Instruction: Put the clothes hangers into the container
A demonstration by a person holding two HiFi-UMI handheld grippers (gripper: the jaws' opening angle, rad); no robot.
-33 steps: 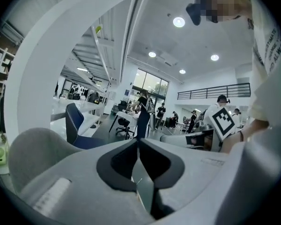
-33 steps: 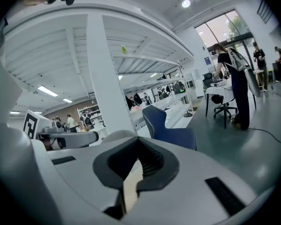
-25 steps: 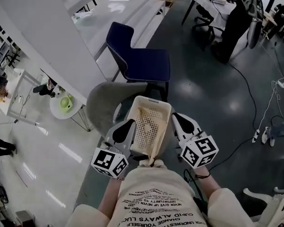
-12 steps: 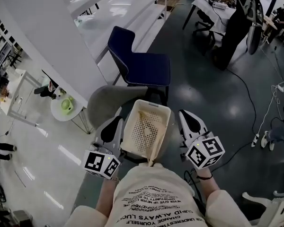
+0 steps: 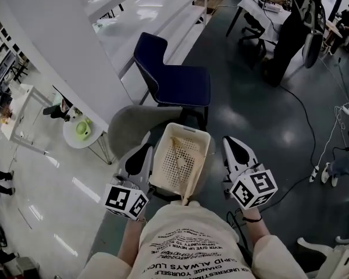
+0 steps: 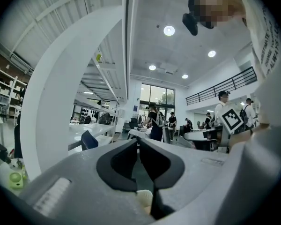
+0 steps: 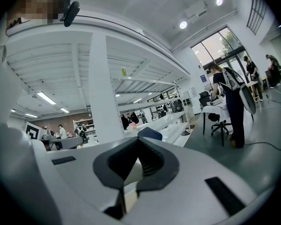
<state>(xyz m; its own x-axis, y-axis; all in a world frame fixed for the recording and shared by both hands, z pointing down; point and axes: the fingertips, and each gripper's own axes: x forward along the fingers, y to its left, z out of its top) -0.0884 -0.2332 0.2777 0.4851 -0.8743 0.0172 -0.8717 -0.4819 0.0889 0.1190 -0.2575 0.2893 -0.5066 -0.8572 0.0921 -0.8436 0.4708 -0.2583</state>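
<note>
A cream perforated container [image 5: 193, 133] rests on a grey rounded seat [image 5: 128, 124] right in front of me. Pale wooden hangers [image 5: 175, 146] lie inside it, and one end sticks out over the near rim. My left gripper [image 5: 144, 150] hangs beside the container's left wall, shut and holding nothing. On the other side, my right gripper [image 5: 229, 142] is level with the right wall, also shut and holding nothing. In the left gripper view the left gripper [image 6: 139, 140] shows jaws closed tip to tip. The right gripper [image 7: 139, 142] looks the same in the right gripper view.
A dark blue chair [image 5: 175, 74] stands just beyond the container, against long white tables [image 5: 145, 10]. A small round white table [image 5: 81, 131] with a green object is at the left. Cables [image 5: 328, 138] trail over the dark floor at the right, near a person in black [image 5: 291, 28].
Both grippers have drawn a little outward from the container's sides, the left one more so. The container and hangers have not moved.
</note>
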